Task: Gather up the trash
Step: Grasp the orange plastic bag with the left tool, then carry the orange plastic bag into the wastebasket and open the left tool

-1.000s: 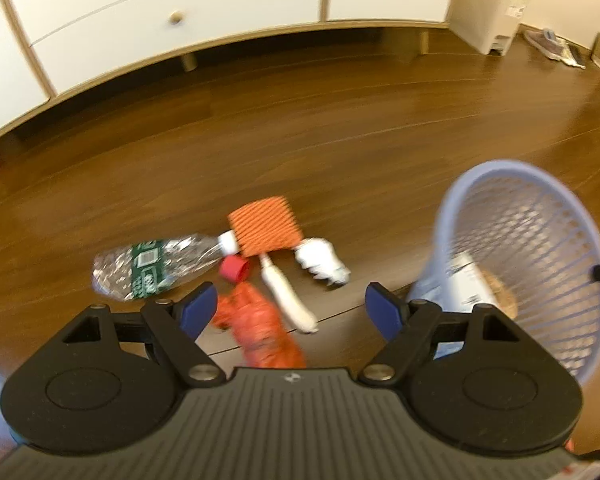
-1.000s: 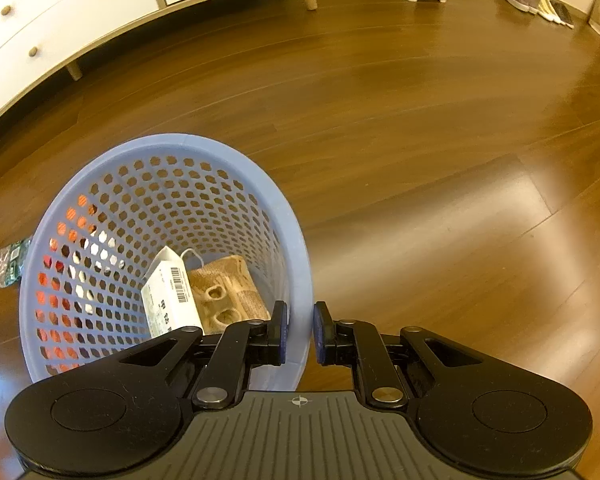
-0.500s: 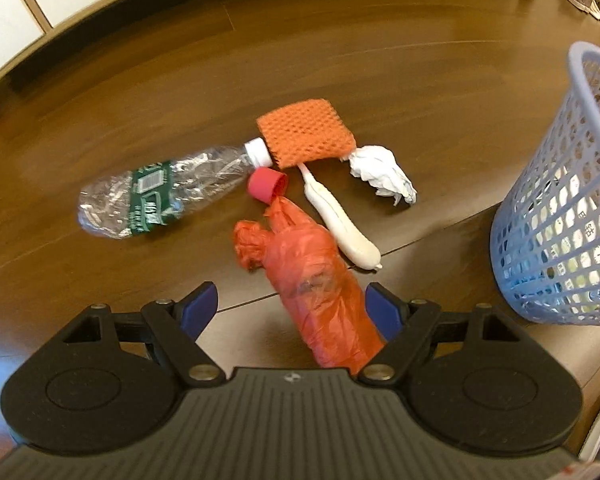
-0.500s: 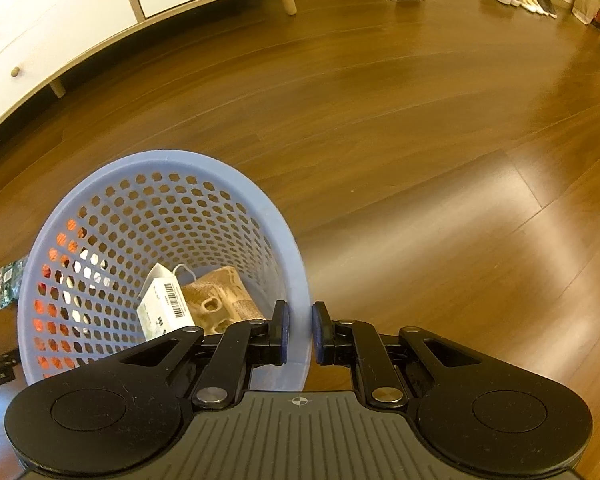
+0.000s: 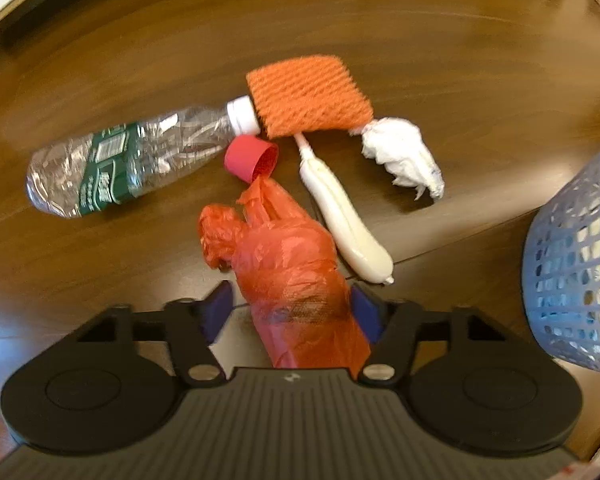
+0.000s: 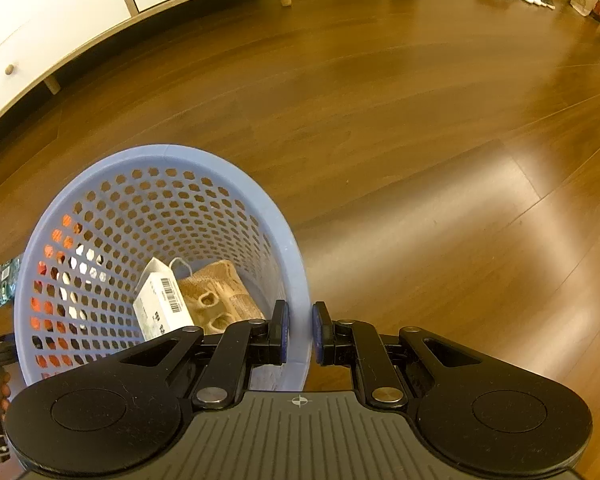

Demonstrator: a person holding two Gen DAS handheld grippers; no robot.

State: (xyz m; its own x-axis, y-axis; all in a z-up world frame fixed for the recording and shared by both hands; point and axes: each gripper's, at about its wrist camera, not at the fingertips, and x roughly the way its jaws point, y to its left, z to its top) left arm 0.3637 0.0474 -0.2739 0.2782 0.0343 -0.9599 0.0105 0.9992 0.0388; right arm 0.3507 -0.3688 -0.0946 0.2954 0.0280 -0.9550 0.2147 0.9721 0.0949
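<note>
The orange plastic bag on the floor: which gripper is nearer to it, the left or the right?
Left. The left gripper has its open fingers on either side of the orange plastic bag. The right gripper is apart from it, clamped on the rim of the blue basket.

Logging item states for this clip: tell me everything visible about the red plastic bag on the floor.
The red plastic bag is thin, crinkled film, bunched into a long wad with a knotted lump at its left. It lies on the wooden floor between the open left gripper fingers, its far tip by the red cap.

bottle (image 5: 128, 162) left of bag (image 5: 288, 268), basket (image 5: 576, 280) right
</note>
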